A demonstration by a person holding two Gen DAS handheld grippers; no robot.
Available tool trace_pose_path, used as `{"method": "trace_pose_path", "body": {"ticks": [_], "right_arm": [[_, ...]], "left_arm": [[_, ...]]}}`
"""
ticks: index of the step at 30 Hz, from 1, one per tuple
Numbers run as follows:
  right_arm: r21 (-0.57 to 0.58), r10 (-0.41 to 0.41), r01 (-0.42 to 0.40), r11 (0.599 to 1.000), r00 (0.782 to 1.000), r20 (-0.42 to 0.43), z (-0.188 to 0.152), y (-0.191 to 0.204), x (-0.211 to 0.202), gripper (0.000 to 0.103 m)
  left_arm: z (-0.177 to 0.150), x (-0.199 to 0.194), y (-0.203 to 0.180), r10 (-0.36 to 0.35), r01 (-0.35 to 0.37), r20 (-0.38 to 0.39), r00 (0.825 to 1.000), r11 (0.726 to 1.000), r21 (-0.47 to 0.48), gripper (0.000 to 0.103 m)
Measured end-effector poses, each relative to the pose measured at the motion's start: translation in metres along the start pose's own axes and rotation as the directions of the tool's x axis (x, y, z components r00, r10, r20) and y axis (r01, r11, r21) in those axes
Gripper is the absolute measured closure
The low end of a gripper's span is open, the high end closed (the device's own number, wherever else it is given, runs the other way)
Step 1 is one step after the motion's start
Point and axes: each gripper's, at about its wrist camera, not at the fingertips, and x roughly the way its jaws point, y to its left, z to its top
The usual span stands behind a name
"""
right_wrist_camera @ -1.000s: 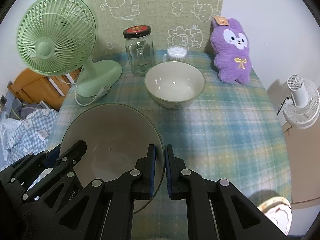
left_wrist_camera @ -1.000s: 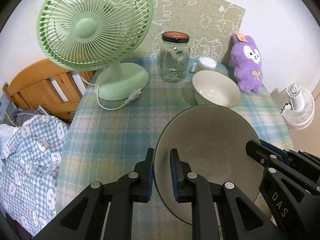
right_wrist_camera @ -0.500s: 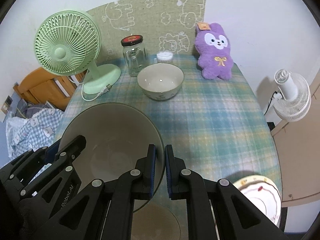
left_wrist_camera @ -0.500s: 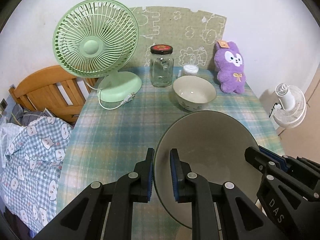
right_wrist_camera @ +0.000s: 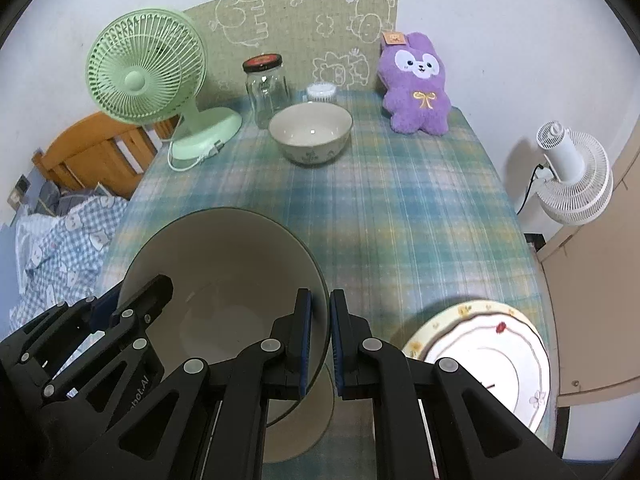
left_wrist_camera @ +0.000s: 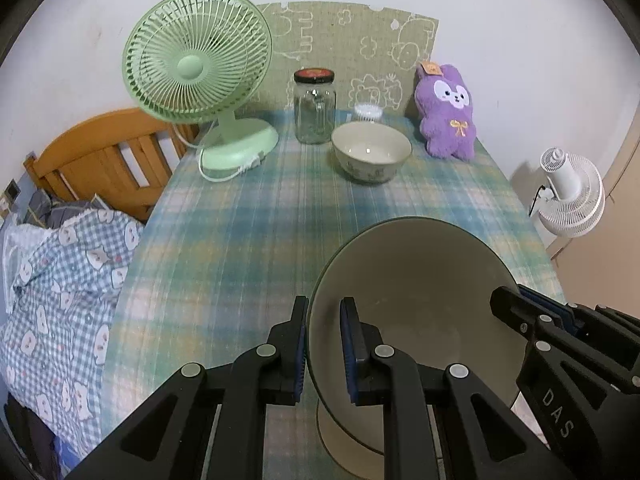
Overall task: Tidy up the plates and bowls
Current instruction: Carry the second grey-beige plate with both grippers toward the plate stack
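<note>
We've got the big bowl [left_wrist_camera: 416, 300] off the counter [left_wrist_camera: 256, 216], left gripper [left_wrist_camera: 324, 344] & right gripper [right_wrist_camera: 320, 340] both clamped on opposite rims. Keep it level, hands in sync, toward the plate [right_wrist_camera: 484, 356].

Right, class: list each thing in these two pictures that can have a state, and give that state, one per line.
Large bowl: held at opposite rims, lifted off the table.
Left gripper: shut on its rim.
Right gripper: shut on its rim.
Small bowl: upright, empty.
Jar: lid on.
Plate: flat on table.
</note>
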Motion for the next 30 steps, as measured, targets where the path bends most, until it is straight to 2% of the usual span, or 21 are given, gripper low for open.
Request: {"method": "trace_pose_path", "body": {"ticks": [14, 25, 30], "right_arm": [[0.003, -0.002, 0.002, 1.000, 0.997, -0.078, -0.035, -0.008, 0.011, 0.091], [0.018, 0.005, -0.003, 1.000, 0.991, -0.132, -0.049, -0.007, 0.028, 0.091], [0.036, 0.019, -0.014, 0.999, 0.988, -0.151, -0.051, -0.007, 0.034, 0.091]], "left_arm": [[-0.034, 0.008, -0.010, 0.005, -0.004, -0.077, 0.997, 1.000, 0.005, 0.090], [-0.050, 0.024, -0.007, 0.004, -0.004, -0.145, 0.989, 1.000, 0.000, 0.090], [-0.051, 0.026, -0.006, 0.018, -0.016, -0.134, 0.991, 1.000, 0.022, 0.090]]}}
